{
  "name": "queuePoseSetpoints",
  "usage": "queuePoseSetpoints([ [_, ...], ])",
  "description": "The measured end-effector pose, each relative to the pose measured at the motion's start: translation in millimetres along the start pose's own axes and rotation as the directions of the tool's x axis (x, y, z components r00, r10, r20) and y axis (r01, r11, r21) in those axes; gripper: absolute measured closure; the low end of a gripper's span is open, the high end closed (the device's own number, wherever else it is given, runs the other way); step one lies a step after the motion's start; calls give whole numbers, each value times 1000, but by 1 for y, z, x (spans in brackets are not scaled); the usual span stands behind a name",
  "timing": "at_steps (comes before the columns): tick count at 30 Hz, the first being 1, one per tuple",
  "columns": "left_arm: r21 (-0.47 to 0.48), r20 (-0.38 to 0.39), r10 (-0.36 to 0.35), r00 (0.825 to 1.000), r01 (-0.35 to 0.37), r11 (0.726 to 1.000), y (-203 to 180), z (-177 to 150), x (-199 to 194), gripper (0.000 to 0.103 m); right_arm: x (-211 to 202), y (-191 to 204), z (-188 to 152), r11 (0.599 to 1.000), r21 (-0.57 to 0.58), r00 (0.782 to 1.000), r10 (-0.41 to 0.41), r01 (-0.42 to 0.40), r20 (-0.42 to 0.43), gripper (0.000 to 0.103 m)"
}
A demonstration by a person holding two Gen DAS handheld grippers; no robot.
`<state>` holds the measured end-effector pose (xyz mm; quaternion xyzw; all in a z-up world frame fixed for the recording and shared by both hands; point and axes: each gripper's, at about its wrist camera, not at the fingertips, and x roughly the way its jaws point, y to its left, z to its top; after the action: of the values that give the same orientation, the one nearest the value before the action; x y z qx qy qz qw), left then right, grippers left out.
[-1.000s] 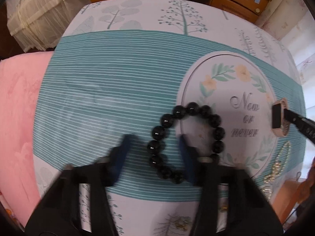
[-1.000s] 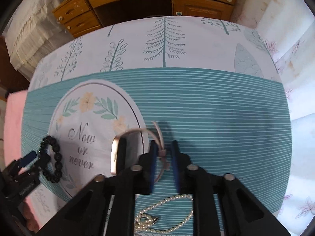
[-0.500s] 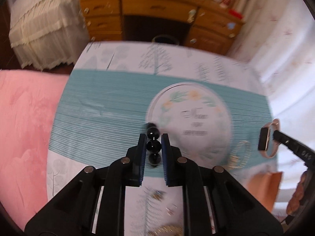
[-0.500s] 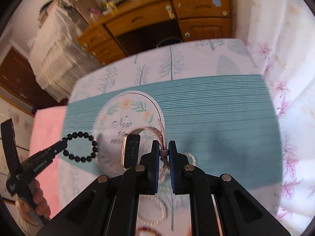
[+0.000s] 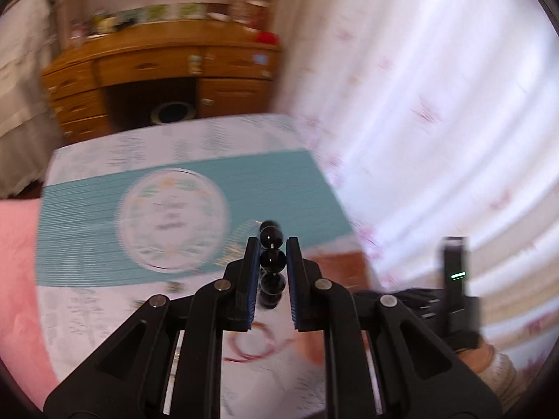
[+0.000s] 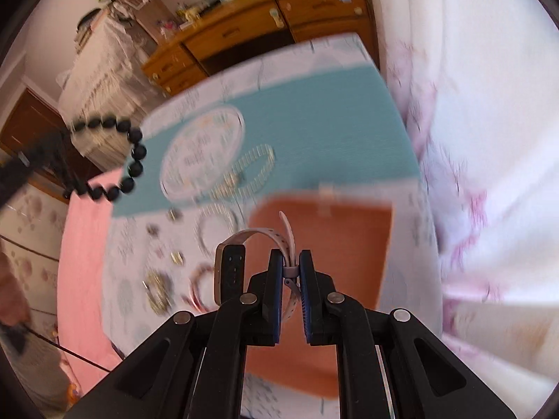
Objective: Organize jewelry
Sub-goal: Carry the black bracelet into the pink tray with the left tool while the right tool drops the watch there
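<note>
Your left gripper [image 5: 273, 256] is pinched shut on the beads [image 5: 271, 260], up in the air. Your right gripper [image 6: 290, 265] is pinched shut on the watch [image 6: 230, 272] strap, above the box [image 6: 325, 244] at 12 o'clock. Beads are hard and floppy; the strap is soft and bends. Hold on tight.

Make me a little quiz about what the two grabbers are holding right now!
1. True or false: the left gripper is shut on the black bead bracelet.
2. What does the right gripper pinch: A) the pearl necklace, B) the watch by its strap, C) a ring?
3. Fill in: under the right gripper lies an open ____ box.

Key: 1 true; 2 B; 3 orange.
</note>
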<state>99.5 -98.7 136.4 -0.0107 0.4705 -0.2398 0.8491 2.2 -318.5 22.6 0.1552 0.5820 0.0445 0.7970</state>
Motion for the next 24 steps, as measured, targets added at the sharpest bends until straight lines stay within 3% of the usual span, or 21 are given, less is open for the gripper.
queuePoseSetpoints([
  [5, 83, -105, -52, 993, 61, 995, -60, -25, 48, 91, 33, -22, -51, 998, 64, 997, 7, -2, -71, 93],
  [10, 91, -223, -63, 973, 85, 992, -87, -52, 109, 91, 41, -35, -76, 994, 106, 998, -1, 8, -61, 74],
  [12, 105, -230, -37, 972, 63, 993, -91, -59, 126, 91, 36, -32, -83, 996, 87, 999, 11, -8, -42, 68],
  [16, 119, -302, 13, 953, 24, 993, -85, -70, 169, 91, 24, -23, -95, 998, 38, 999, -47, 48, -6, 61],
  [19, 105, -324, 37, 945, -3, 994, -68, -69, 189, 90, 16, -18, -100, 999, 31, 999, -41, 41, 12, 59],
  [22, 81, -344, 10, 939, 19, 997, -60, -70, 187, 76, 12, -15, -100, 999, 17, 998, -52, 51, 27, 59],
  [24, 63, -336, -21, 941, 44, 997, -57, -69, 179, 58, 16, -14, -101, 999, 11, 998, -52, 52, 17, 59],
])
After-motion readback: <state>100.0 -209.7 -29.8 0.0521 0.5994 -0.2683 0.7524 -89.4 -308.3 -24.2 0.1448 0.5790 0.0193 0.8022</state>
